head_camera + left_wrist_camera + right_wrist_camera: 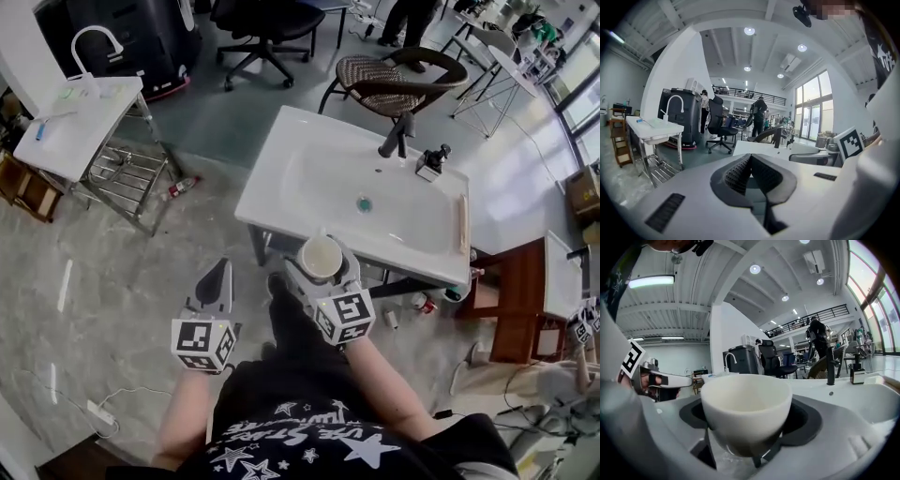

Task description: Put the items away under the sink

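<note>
1. Task item: a cup (746,404), plain off-white with a matt finish and a round, smooth rim. Its wall tapers to a narrower base. No handle shows in any view. It stands upright and its interior is empty.
2. Location of the cup: seated between the jaws of the right gripper (322,265). In the head view it sits at the near front edge of the sink (309,155), above floor level.
3. Right gripper: jaws spread wide and closed on the cup's lower wall – the dark pads cradle it on both sides.
4. Left gripper (751,161): jaws together, the ribbed black pads meeting in a narrow seam with nothing between them. It is held low, left of the right gripper and apart from the sink.
5. Sink: a glossy white rectangular basin with rounded corners on a dark frame, with a greenish drain (364,203) at its centre.
6. Fittings: a black angular faucet (398,134) on the far rim and a small dark-topped dispenser (431,161) just beside it.
7. Floor: pale, marbled and polished. A few small containers (422,302) lie below the sink's right end – too small to identify.
</note>
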`<state>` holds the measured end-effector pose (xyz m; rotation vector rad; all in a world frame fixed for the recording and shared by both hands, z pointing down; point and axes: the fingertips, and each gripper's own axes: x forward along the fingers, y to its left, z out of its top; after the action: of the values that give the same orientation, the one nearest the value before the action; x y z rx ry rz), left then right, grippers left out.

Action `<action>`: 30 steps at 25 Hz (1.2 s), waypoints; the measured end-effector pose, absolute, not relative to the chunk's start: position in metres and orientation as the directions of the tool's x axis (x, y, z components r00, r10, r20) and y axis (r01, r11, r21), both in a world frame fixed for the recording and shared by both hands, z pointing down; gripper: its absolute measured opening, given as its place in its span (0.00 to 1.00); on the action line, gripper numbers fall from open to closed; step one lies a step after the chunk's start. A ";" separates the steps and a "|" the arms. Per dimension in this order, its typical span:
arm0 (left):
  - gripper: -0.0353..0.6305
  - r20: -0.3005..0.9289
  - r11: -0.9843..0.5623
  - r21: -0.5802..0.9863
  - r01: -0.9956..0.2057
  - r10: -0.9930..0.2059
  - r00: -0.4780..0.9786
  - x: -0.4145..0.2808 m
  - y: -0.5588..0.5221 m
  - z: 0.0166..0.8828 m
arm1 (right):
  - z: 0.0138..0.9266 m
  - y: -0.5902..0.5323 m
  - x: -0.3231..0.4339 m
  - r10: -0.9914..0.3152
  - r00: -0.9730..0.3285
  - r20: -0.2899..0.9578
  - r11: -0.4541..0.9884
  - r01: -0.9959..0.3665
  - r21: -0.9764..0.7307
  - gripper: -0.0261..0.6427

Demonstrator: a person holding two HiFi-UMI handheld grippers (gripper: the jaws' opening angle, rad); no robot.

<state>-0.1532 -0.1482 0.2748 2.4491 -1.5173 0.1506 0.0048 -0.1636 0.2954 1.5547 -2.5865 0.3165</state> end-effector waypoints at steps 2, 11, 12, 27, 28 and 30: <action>0.06 0.238 -0.420 0.173 -0.891 -0.860 0.451 -0.152 -0.130 0.286 | 0.306 -0.134 0.000 -0.836 -0.504 0.219 0.486 -0.864 -0.133 0.64; 0.06 0.305 -0.350 0.174 -0.920 -0.869 0.389 -0.142 -0.066 0.329 | 0.353 -0.067 -0.007 -0.748 -0.593 0.299 0.580 -0.803 -0.141 0.64; 0.06 0.317 -0.338 0.170 -0.926 -0.871 0.376 -0.140 -0.059 0.335 | 0.357 -0.062 -0.007 -0.735 -0.606 0.306 0.594 -0.792 -0.141 0.64; 0.06 0.335 -0.153 0.106 -0.982 -0.925 0.180 -0.115 0.006 0.420 | 0.468 -0.038 0.026 -0.629 -0.706 0.327 0.694 -0.699 -0.172 0.64; 0.06 0.331 -0.141 0.098 -0.985 -0.929 0.166 -0.115 0.003 0.427 | 0.477 -0.042 0.027 -0.628 -0.706 0.328 0.696 -0.698 -0.171 0.64; 0.06 0.324 -0.130 0.090 -0.987 -0.934 0.152 -0.114 -0.006 0.443 | 0.498 -0.051 0.027 -0.630 -0.704 0.329 0.693 -0.700 -0.171 0.64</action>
<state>-0.1136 -0.0058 0.4430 2.1515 -1.8590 0.2734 0.0268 -0.0508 0.4983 1.0634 -2.6593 0.4169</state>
